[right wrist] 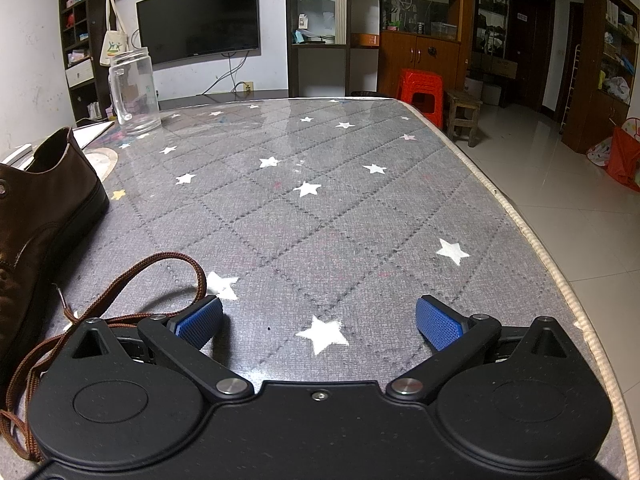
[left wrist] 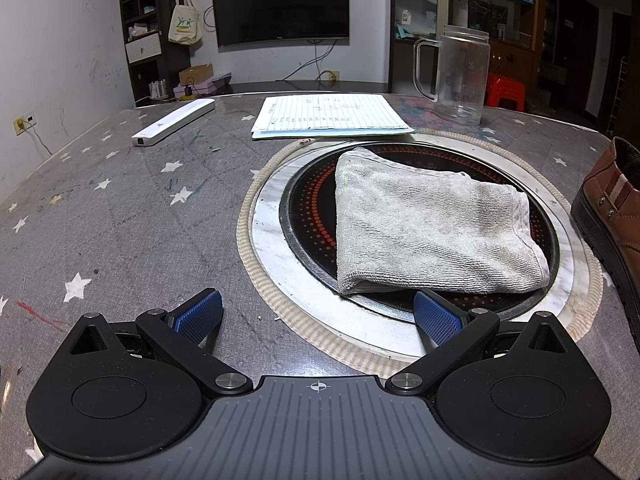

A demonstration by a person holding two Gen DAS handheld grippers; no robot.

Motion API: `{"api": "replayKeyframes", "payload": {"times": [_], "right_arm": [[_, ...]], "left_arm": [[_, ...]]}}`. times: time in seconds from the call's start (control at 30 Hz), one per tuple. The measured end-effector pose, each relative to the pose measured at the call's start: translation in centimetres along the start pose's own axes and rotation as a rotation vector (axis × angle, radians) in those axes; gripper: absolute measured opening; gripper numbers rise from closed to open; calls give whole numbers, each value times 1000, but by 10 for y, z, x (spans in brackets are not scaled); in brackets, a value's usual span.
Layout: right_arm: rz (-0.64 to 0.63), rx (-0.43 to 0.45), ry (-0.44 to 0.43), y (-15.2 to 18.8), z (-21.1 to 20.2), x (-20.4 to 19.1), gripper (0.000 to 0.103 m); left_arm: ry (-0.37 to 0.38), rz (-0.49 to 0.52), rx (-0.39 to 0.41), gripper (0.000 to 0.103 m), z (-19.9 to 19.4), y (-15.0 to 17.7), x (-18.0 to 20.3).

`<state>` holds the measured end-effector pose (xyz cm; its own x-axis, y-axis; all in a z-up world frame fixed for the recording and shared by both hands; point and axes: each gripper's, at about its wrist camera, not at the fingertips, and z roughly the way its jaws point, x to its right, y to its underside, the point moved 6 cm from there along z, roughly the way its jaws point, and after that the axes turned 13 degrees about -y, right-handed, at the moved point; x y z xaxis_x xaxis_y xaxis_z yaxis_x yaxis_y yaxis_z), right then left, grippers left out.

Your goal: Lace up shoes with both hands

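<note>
Towel (left wrist: 432, 224) on hob (left wrist: 304, 208) — shoe (left wrist: 612, 208) rt.

Left gripper (left wrist: 318, 314) sits wide apart, holding nothing, just near a folded grey towel (left wrist: 432, 232) on the round hob (left wrist: 308, 216); brown shoe (left wrist: 612, 216) far right.

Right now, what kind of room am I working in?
Most likely a home living or dining room: a wall-mounted TV, glass-fronted display cabinets, and a star-patterned table with a built-in cooktop.

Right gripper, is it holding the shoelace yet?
No, the right gripper is open and empty, with the brown shoelace lying loose on the table beside it.
</note>
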<state>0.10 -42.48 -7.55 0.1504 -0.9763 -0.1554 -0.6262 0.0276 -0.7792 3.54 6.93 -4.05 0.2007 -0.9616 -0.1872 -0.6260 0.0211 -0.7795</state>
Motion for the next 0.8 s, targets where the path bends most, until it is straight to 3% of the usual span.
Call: {"api": "replayKeyframes", "payload": {"times": [0.8], "right_arm": [[1,-1,0,0,1,0,103]], "left_arm": [[1,-1,-1,103,0,0,0]]}}
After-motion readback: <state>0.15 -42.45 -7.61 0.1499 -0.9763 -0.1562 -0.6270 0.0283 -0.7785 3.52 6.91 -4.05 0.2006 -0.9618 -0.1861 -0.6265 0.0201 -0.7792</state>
